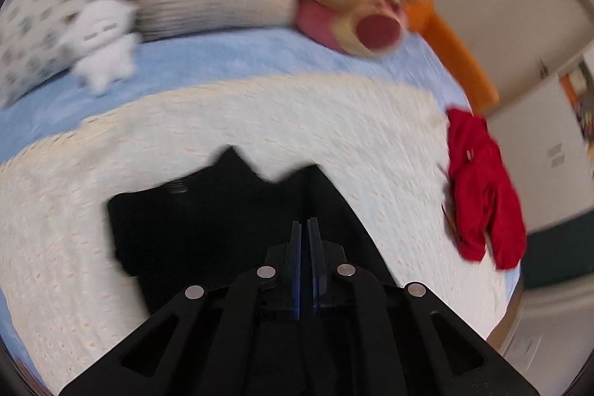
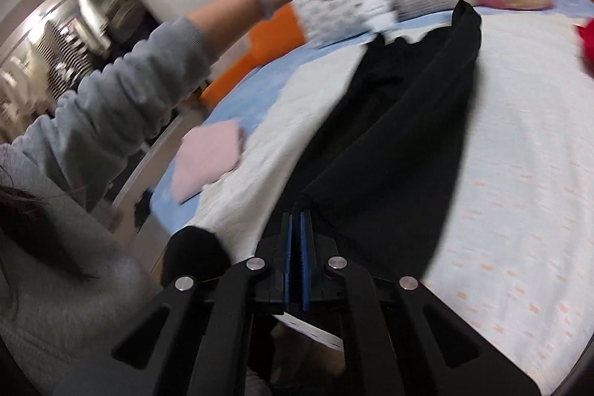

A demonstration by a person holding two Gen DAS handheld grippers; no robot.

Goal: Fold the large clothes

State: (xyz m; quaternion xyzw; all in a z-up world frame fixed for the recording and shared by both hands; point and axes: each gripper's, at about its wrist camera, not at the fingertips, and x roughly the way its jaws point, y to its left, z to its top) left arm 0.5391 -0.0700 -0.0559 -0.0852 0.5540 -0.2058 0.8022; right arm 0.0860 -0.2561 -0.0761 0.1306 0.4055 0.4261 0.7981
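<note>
Two tongs [image 1: 307, 223] [image 2: 297, 216] on black garment [image 2: 389, 143]

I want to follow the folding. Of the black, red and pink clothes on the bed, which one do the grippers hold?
The black garment: the right gripper pinches its near corner. The red one and pink one lie untouched.

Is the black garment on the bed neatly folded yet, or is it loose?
Loose. The black garment stretches long across the cream blanket, uneven and rumpled, its near end pinched in the right gripper.
</note>
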